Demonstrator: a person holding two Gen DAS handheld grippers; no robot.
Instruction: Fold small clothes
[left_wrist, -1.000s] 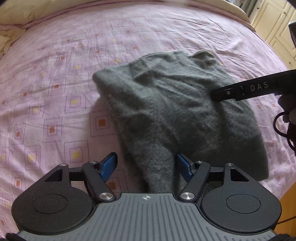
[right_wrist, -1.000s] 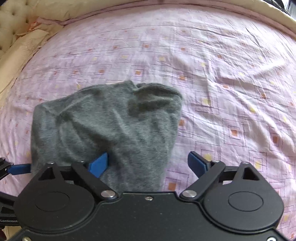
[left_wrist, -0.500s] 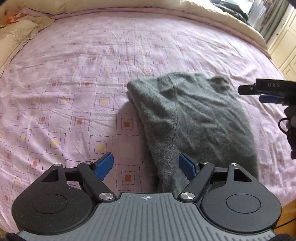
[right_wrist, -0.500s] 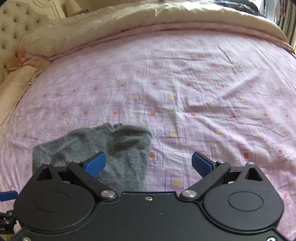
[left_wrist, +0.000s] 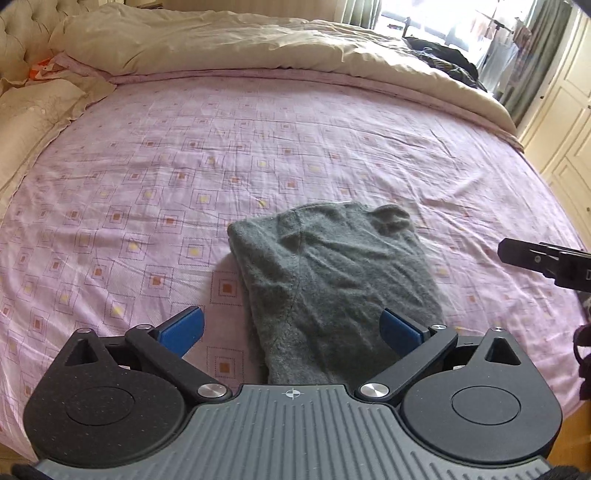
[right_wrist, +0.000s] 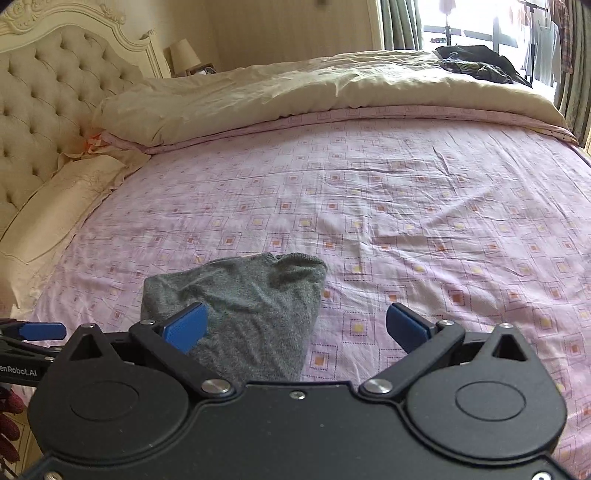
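Both your grippers hang with jaws wide apart above the folded grey garment.

Your left gripper (left_wrist: 291, 330) has just been opening and nothing is pinched between its blue pads (left_wrist: 181, 328); your right gripper (right_wrist: 295, 326) likewise stands spread and empty. The grey knit garment (left_wrist: 332, 280) lies folded on the pink patterned sheet (left_wrist: 184, 166), near the closest edge of the bed. Beyond it a cream duvet (right_wrist: 295, 85) is bunched, perhaps with dark clothing (right_wrist: 476, 61) on top.

Both wrist views angled down over bed (left_wrist: 295, 155), sharing grey garment (left_wrist: 332, 280)
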